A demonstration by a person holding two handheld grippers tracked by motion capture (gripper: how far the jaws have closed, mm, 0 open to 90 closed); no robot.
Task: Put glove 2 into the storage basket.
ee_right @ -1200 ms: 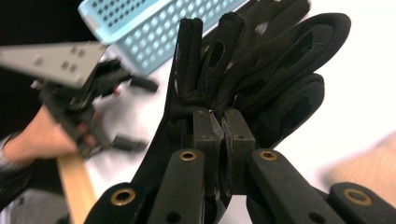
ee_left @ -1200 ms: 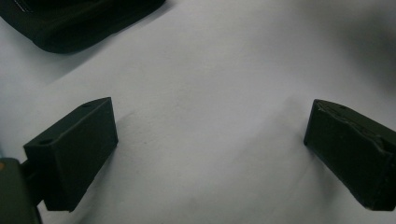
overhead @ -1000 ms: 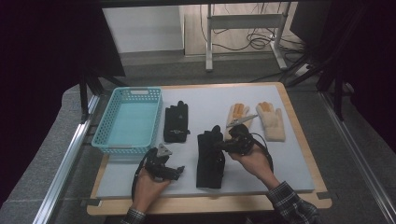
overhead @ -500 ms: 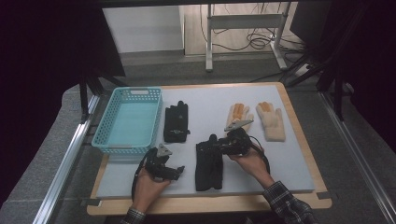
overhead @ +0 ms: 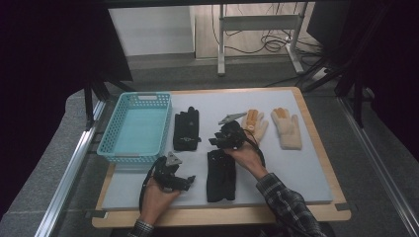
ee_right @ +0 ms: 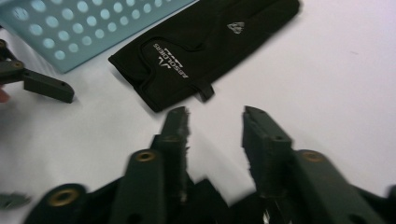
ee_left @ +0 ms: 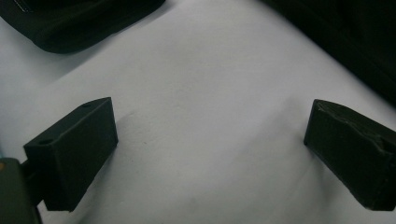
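Observation:
Two black gloves lie flat on the white mat. One black glove (overhead: 186, 129) (ee_right: 205, 51), with a small logo, rests beside the basket. The other black glove (overhead: 221, 170) lies nearer the front, and my right gripper (overhead: 215, 141) (ee_right: 215, 116) hovers over its far end, jaws open with only mat showing between the tips. My left gripper (overhead: 189, 180) (ee_left: 210, 135) sits low at the front left of that glove, jaws spread wide over bare mat. A beige glove (overhead: 255, 124) and a second beige glove (overhead: 287, 127) lie at the right.
A light blue perforated basket (overhead: 136, 126) (ee_right: 93, 28) stands at the mat's left side. The wooden table edge (overhead: 222, 216) runs along the front. Metal rails flank the table on both sides.
My right gripper has slid left and back along the front black glove toward its far end. The left gripper has stayed put.

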